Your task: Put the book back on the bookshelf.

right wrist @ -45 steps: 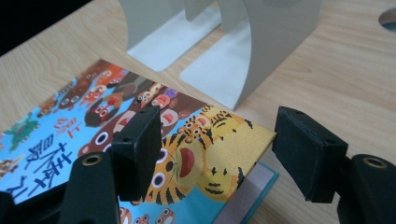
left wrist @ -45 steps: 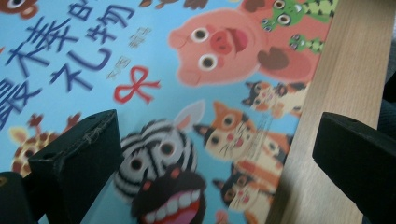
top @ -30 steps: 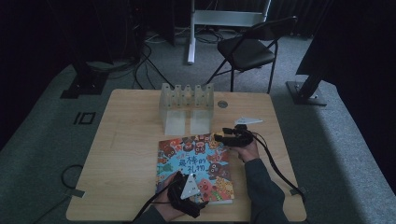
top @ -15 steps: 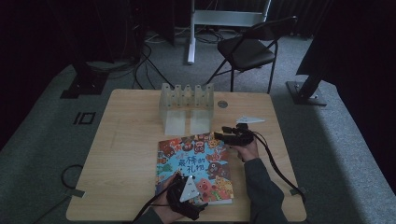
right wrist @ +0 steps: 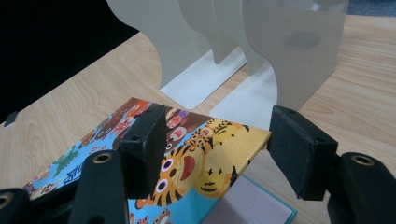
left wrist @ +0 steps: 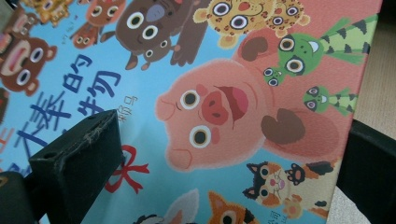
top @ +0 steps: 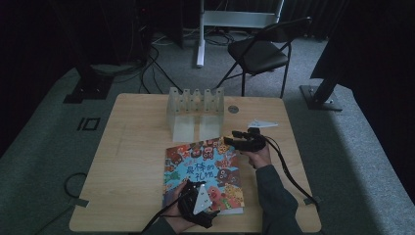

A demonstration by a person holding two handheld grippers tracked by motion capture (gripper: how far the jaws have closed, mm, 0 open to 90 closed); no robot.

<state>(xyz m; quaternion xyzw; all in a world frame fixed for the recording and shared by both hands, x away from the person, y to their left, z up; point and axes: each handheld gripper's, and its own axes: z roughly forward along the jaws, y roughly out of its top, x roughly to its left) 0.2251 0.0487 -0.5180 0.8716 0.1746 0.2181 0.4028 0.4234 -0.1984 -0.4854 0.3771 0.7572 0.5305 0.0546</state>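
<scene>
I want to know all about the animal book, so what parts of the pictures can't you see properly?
- Book title: too small and dim in the high view; cut off by the picture's edge and the black jaw in the left gripper view.
- Inside pages: the lifted cover hides most in the right gripper view.
- Left gripper jaws: covered by its grey plate in the high view.
- Bookends: tops cut off in the right gripper view.

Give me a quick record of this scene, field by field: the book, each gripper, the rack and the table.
book: picture book with cartoon animals, lying on the table, cover lifted at one corner
right gripper: jaws astride the raised cover corner, not pressing
left gripper: over the book's near end, jaws astride its edge
rack: pale bookend rack behind the book
table: light wood
</scene>
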